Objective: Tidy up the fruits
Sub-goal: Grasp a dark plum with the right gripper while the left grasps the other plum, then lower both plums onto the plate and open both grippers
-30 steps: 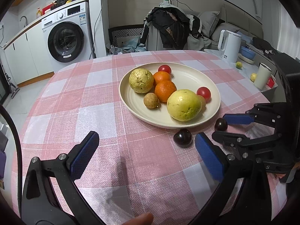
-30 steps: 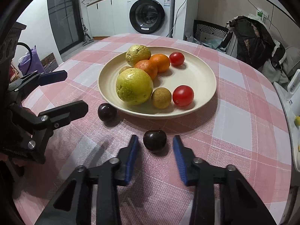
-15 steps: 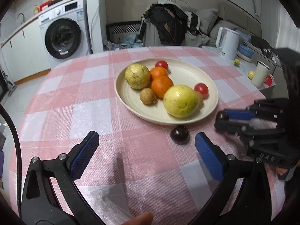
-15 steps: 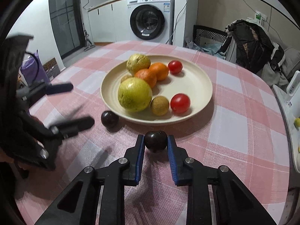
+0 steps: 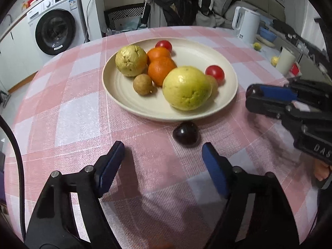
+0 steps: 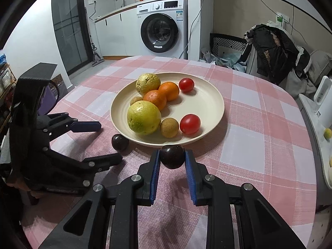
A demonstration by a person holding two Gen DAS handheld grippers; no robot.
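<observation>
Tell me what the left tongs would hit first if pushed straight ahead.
Probably the dark plum on the cloth: it lies just ahead of the open left tongs, slightly toward the right finger. Behind it comes the rim of the plate.

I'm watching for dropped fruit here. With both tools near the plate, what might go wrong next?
1. The right tool pinches a round, smooth dark plum only at its fingertips; it may slip out and roll.
2. The plate is crowded near its front rim; dropping the plum there might bump the red tomato.
3. The open left tool sits beside the second plum and might nudge it.
</observation>
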